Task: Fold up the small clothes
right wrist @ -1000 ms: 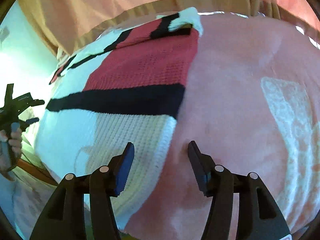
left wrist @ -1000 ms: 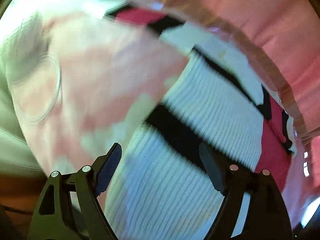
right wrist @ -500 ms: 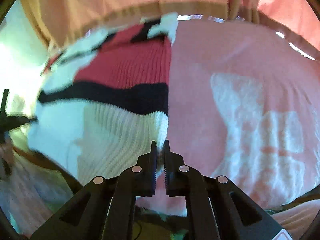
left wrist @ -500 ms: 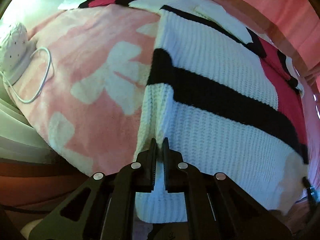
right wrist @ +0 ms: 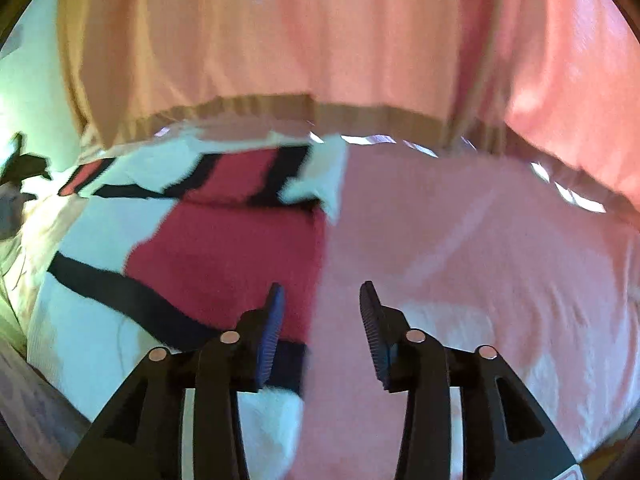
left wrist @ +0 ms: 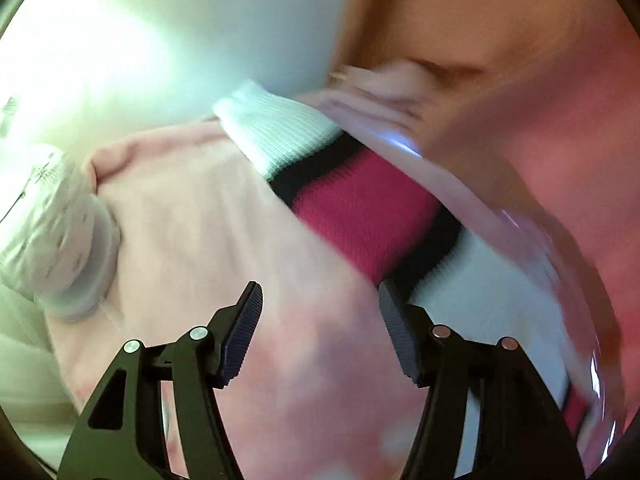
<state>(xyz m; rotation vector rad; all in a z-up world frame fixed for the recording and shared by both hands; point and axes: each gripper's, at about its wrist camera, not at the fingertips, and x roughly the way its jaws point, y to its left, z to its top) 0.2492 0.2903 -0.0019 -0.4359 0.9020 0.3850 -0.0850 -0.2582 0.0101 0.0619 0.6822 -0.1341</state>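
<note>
A knit sweater with white, black and red blocks lies on a pink blanket. In the right wrist view the sweater [right wrist: 208,248] covers the left half of the bed, its right edge running between my fingers. My right gripper [right wrist: 322,300] is open and empty just above that edge. In the left wrist view a sleeve of the sweater [left wrist: 360,208] runs from upper left to lower right, with a white cuff at the far end. My left gripper [left wrist: 320,300] is open and empty over the blanket [left wrist: 200,232], its right finger [left wrist: 394,320] against the sleeve.
A white dotted pillow or bundle [left wrist: 56,232] lies at the left of the blanket. Peach-pink curtains [right wrist: 320,40] hang behind the bed. The other gripper and hand [right wrist: 20,176] show at the far left edge of the right wrist view.
Half a second ago both grippers were shut on the sweater's near hem corners. Now both are open and have moved forward, the left one to the sleeve, the right one along the sweater's right edge.
</note>
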